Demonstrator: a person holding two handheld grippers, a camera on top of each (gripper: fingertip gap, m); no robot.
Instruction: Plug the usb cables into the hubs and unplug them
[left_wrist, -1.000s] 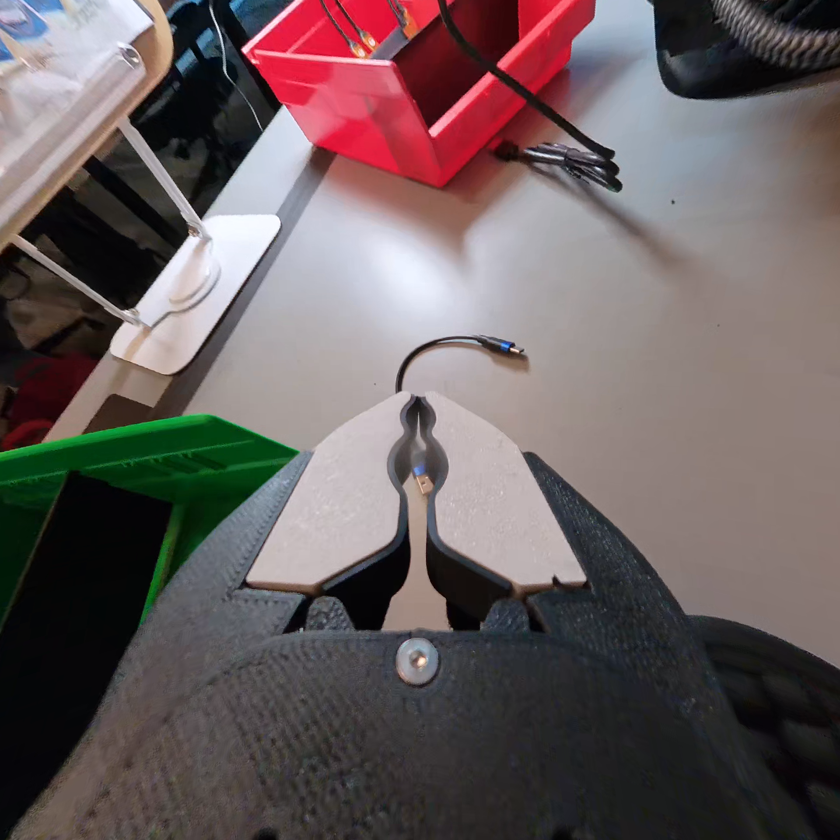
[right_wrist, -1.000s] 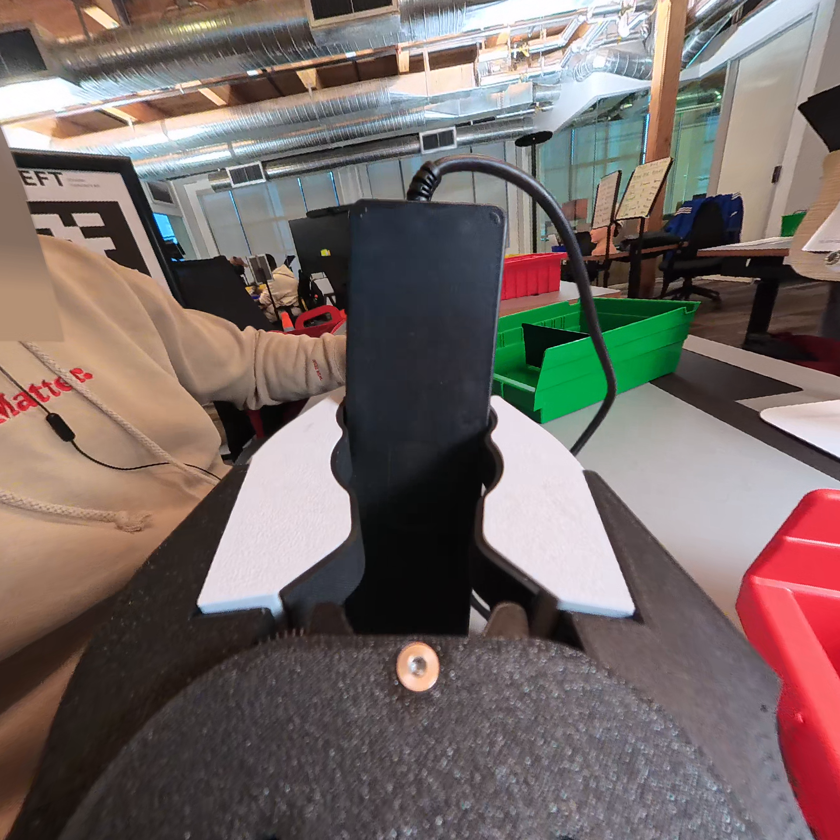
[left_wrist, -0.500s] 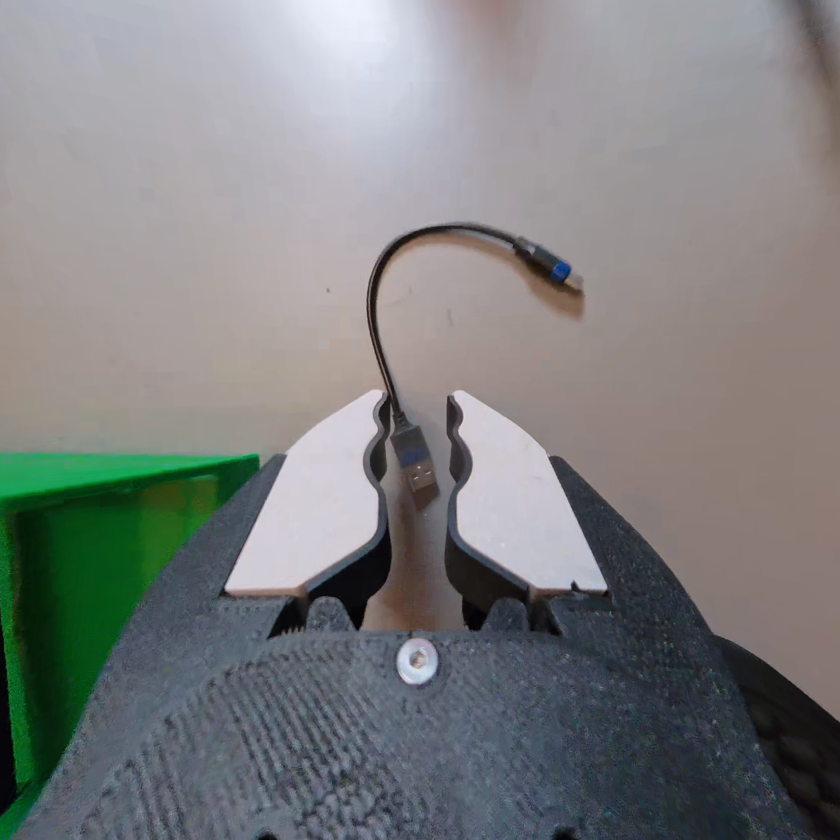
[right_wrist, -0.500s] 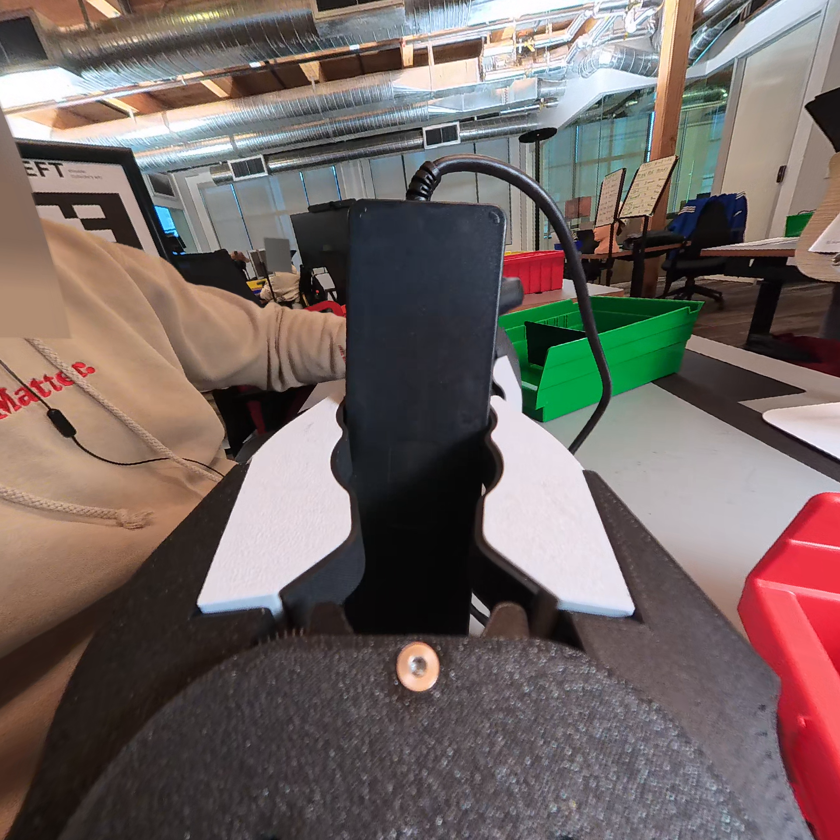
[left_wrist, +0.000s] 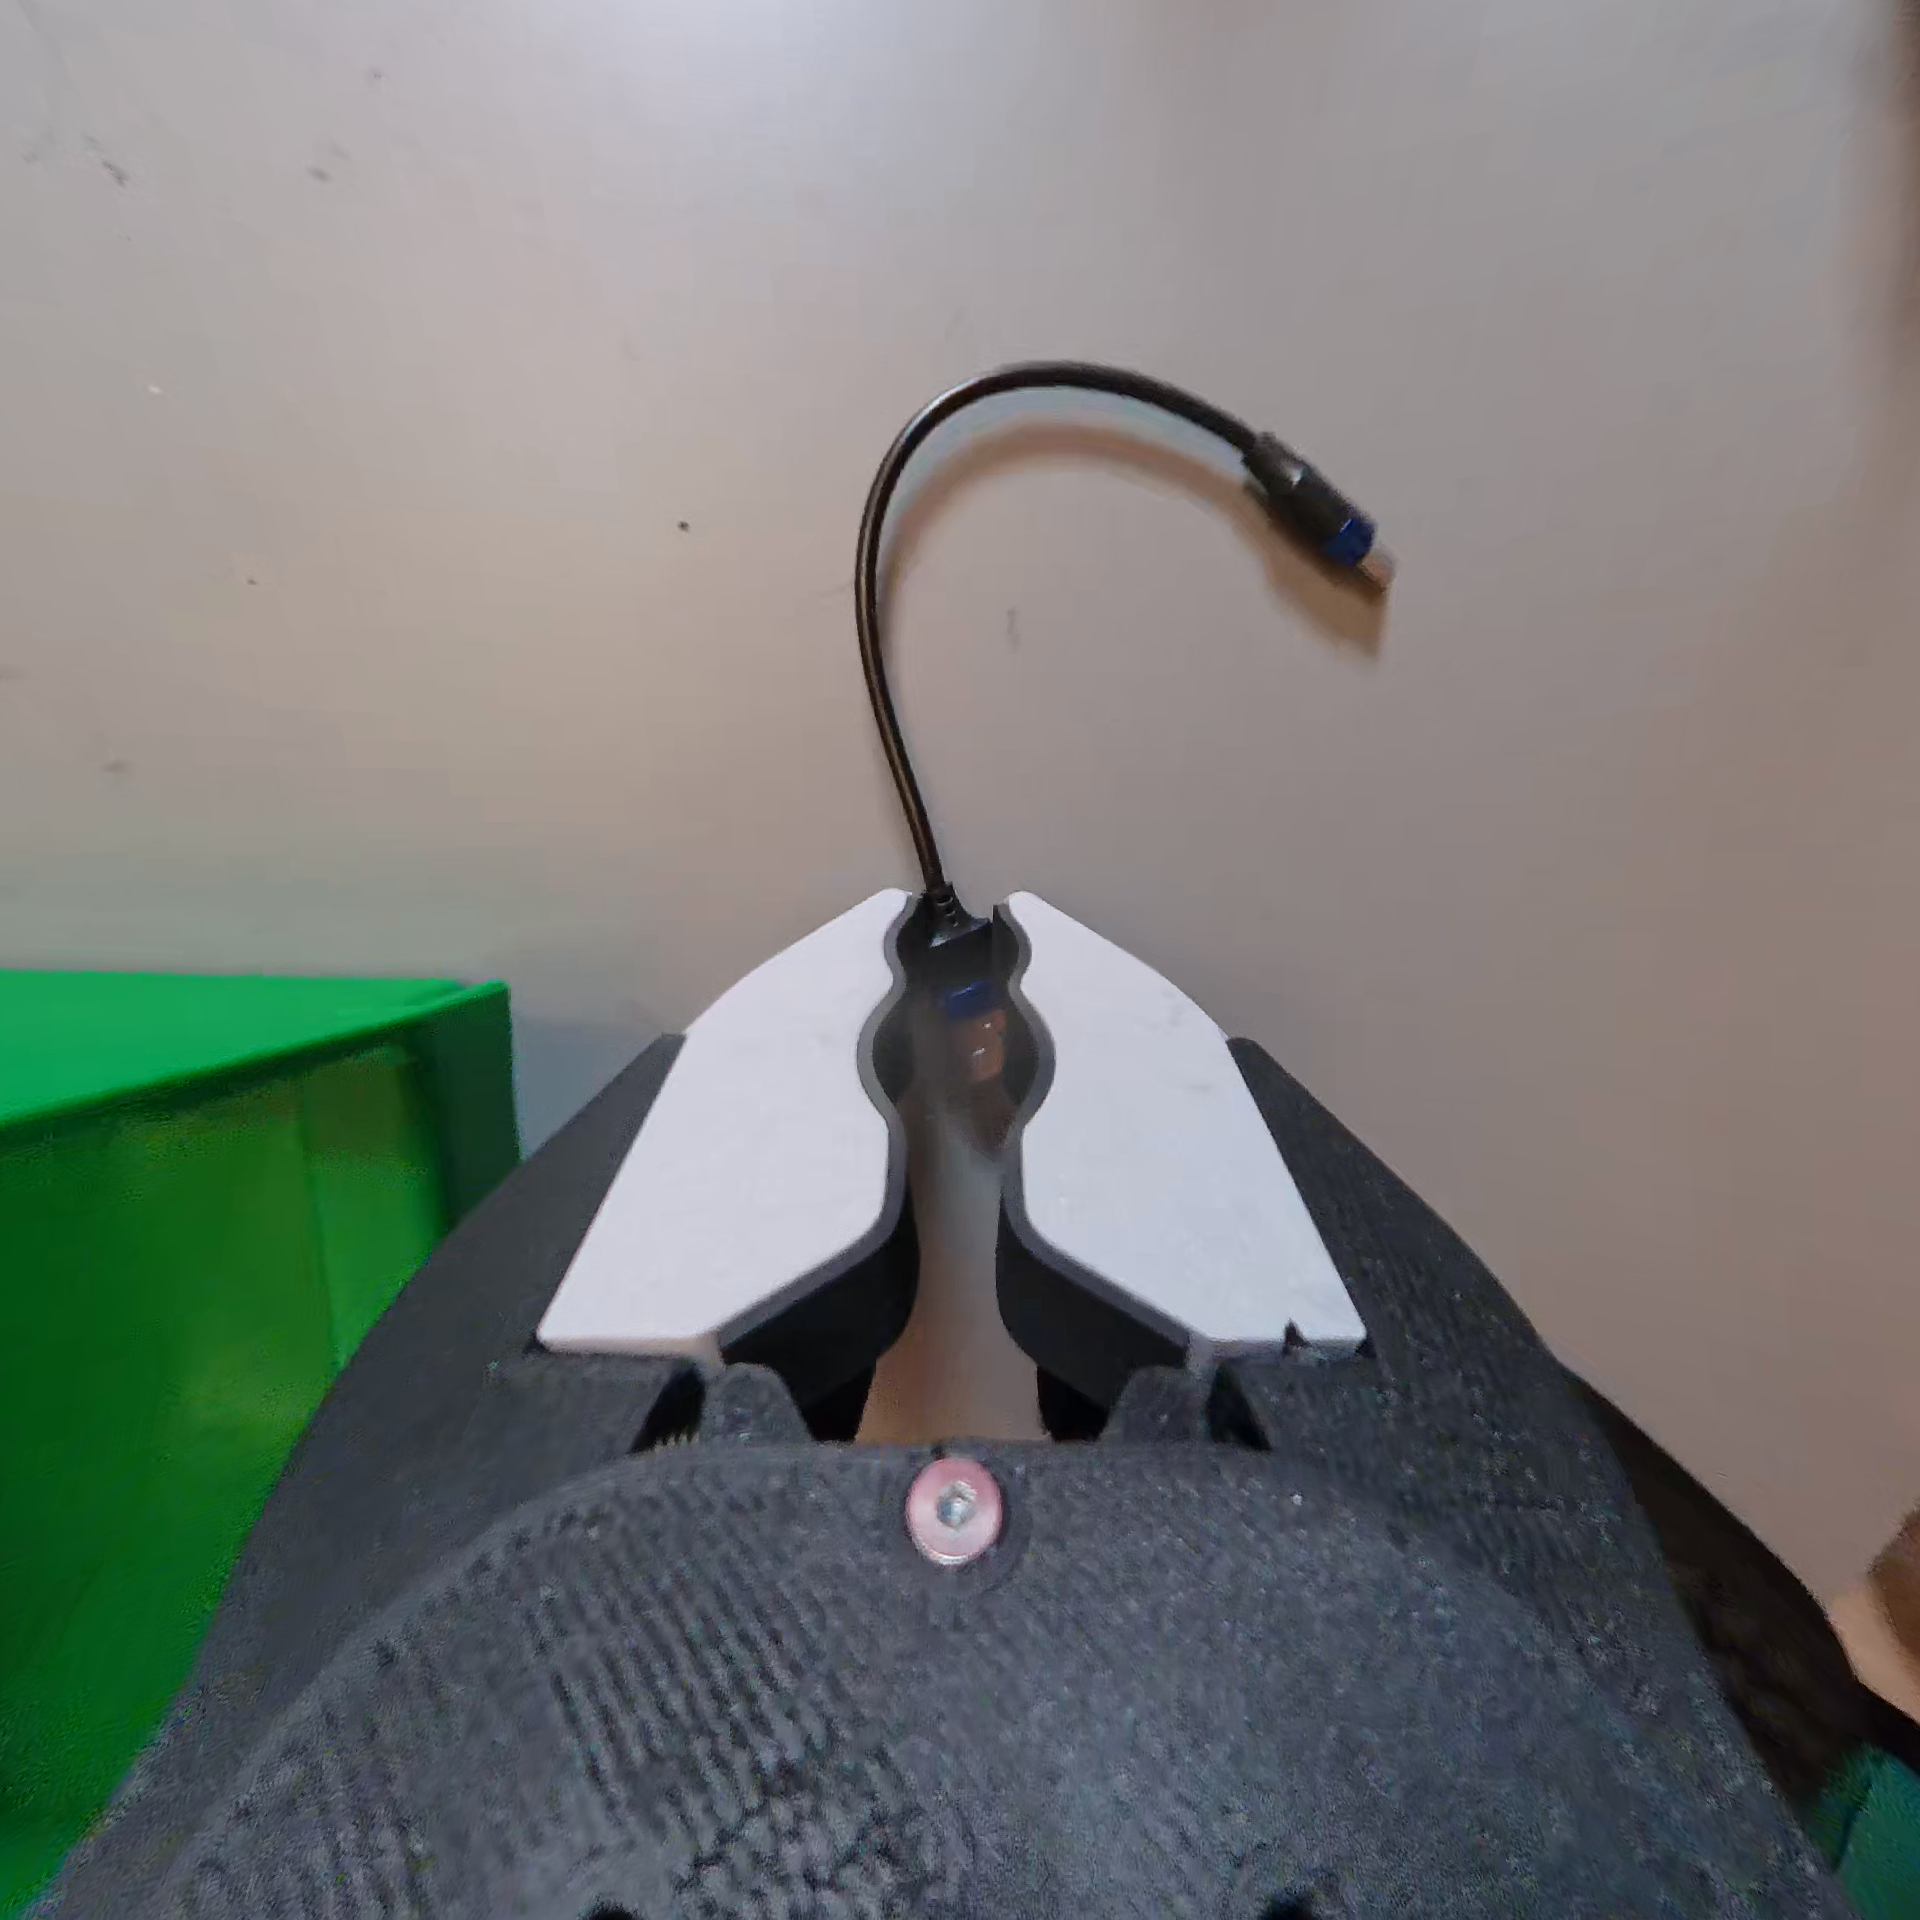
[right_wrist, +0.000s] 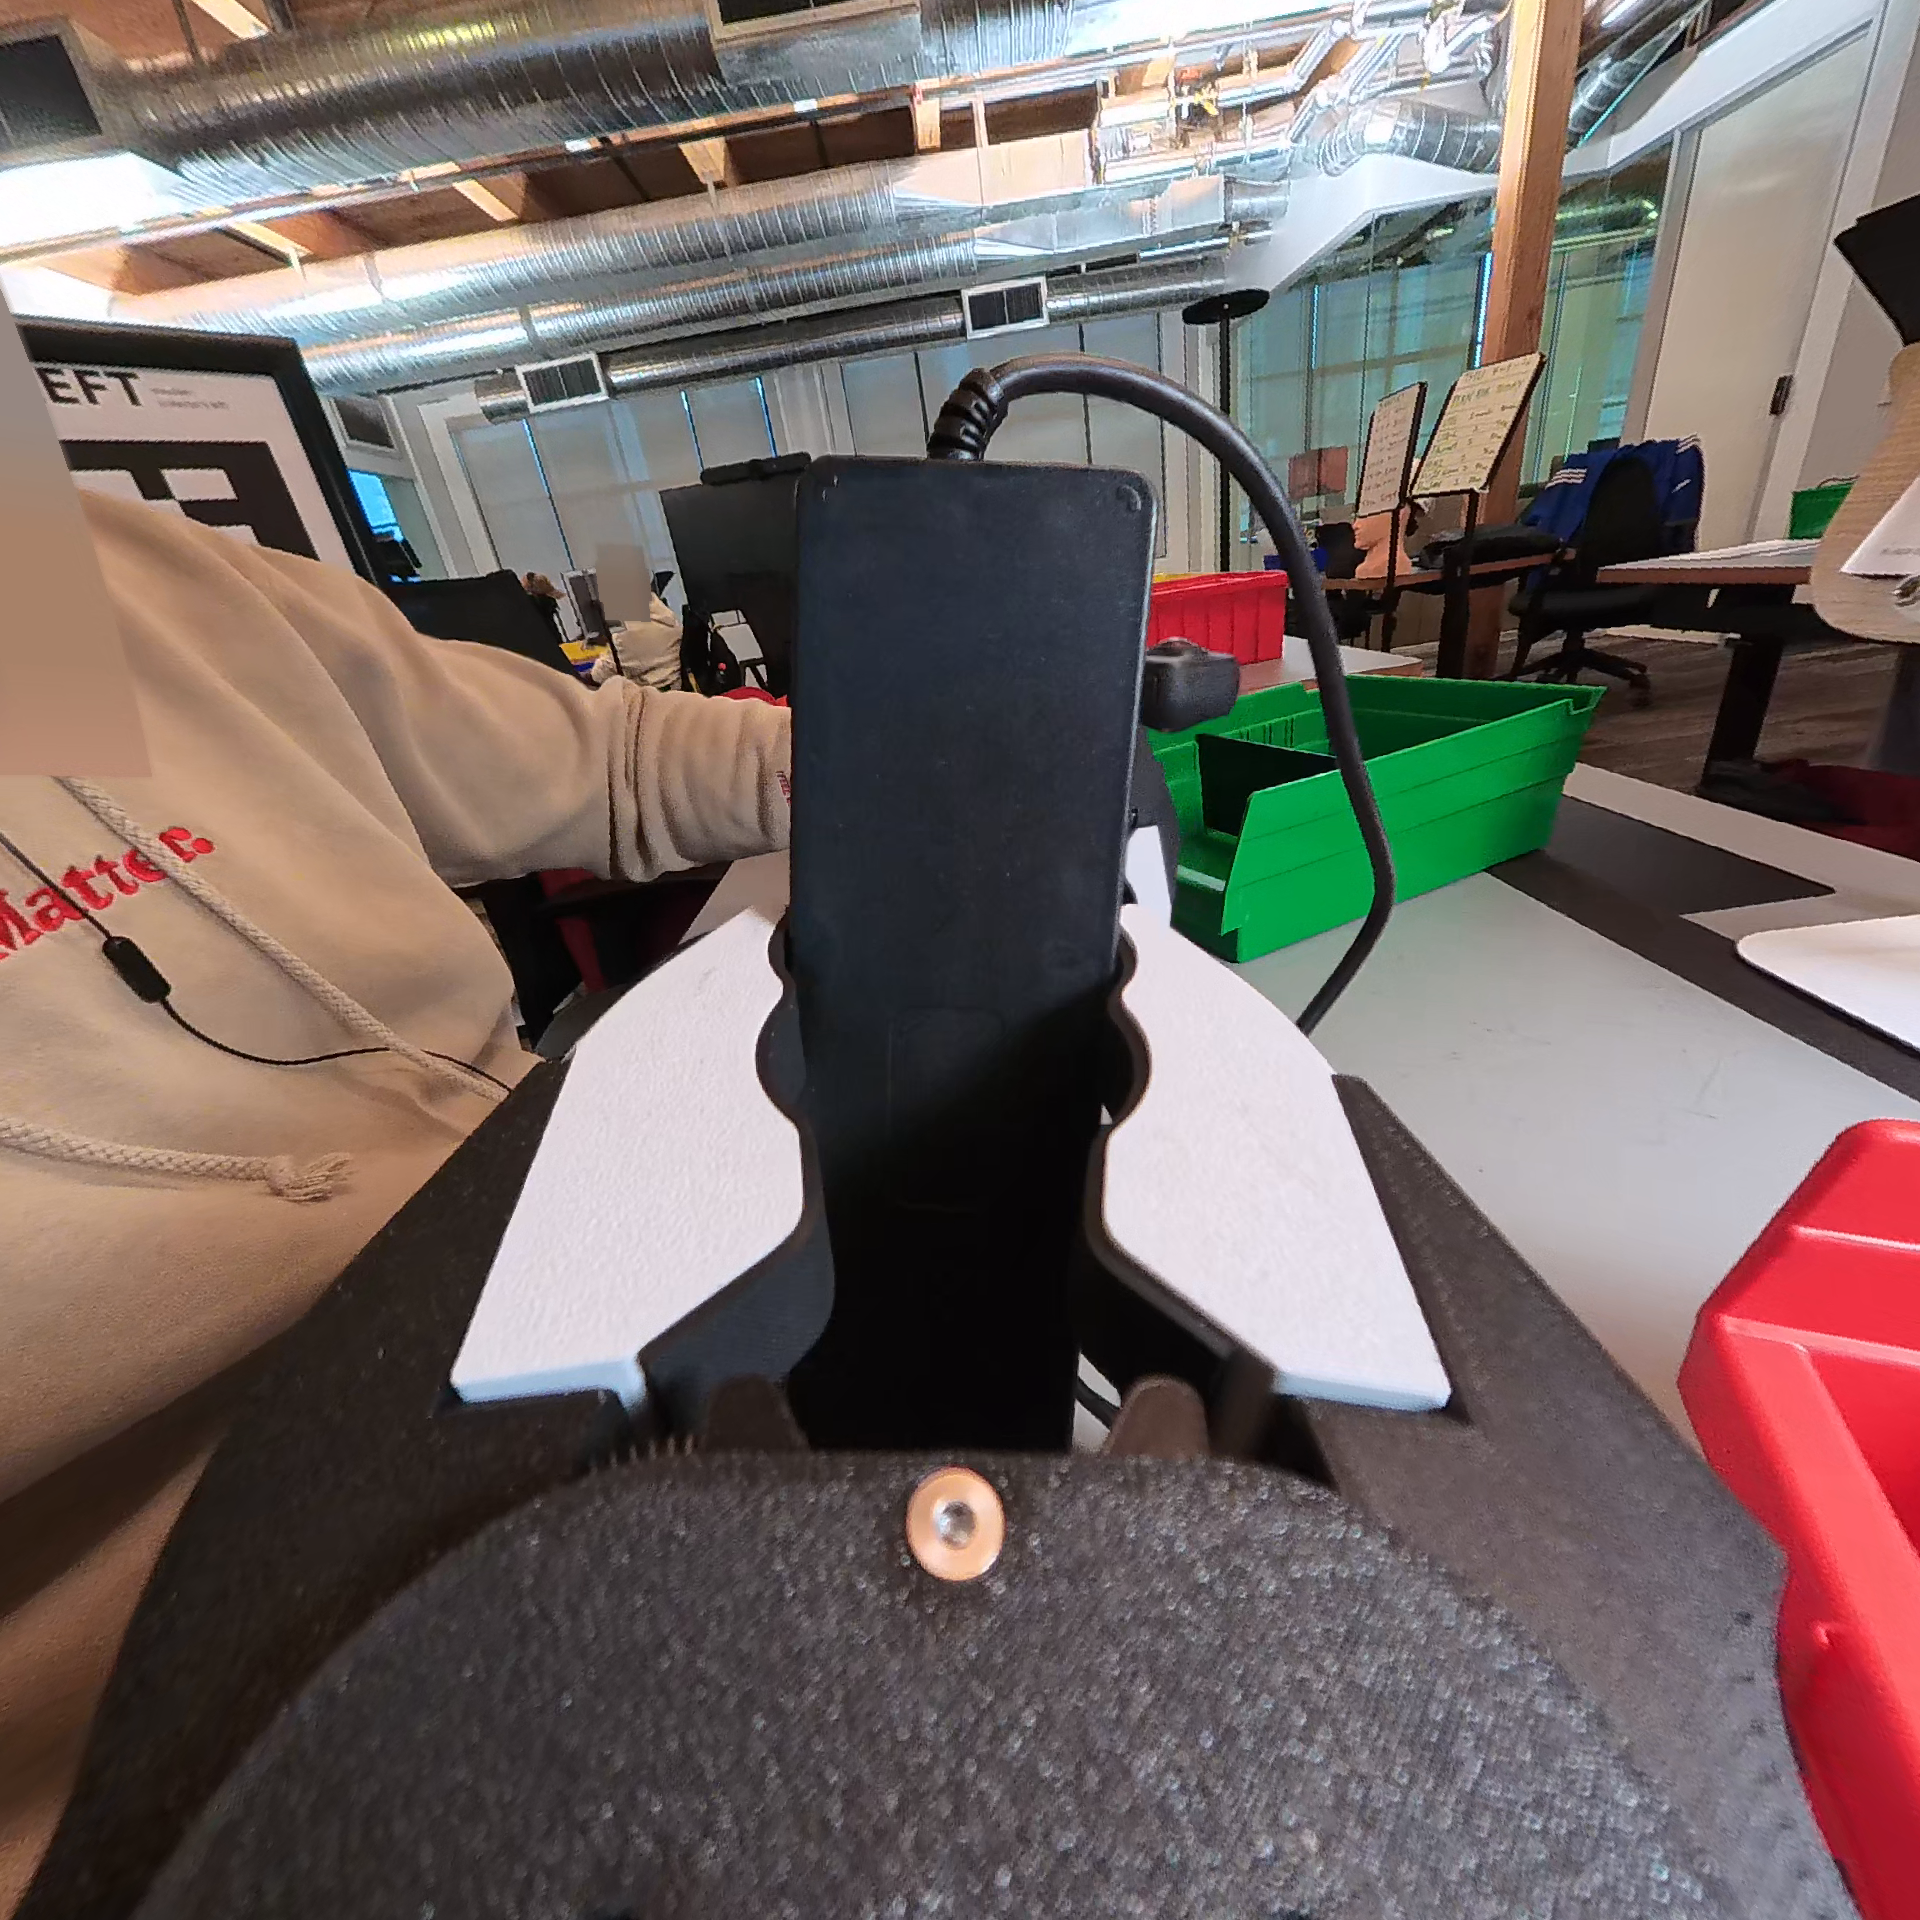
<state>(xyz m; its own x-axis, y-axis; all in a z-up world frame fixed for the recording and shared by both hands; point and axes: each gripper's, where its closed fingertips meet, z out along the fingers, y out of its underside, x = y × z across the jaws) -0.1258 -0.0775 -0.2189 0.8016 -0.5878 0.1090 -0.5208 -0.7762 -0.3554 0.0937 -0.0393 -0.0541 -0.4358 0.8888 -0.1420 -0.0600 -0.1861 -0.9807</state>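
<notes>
My left gripper (left_wrist: 951, 920) is shut on the black plug of a short black USB cable (left_wrist: 881, 582) just above the grey table (left_wrist: 416, 416). The plug's blue-ringed metal tip sits between the fingers and points back at the camera. The cable arcs up and right to its free blue-tipped plug (left_wrist: 1325, 514). My right gripper (right_wrist: 951, 935) is shut on a black USB hub (right_wrist: 966, 727) and holds it upright above the table. The hub's own cable (right_wrist: 1340, 727) leaves its top and loops down on the right. The hub's ports are hidden.
A green bin (left_wrist: 208, 1195) stands close to the left of the left gripper; it also shows in the right wrist view (right_wrist: 1403, 800). A red bin (right_wrist: 1829, 1403) is at the right gripper's lower right. A person's beige sleeve (right_wrist: 416, 748) reaches in from the left.
The left gripper tilted down to the table, opened around the plug half a second ago, and has now shut on it again. The right gripper with the hub has hardly moved.
</notes>
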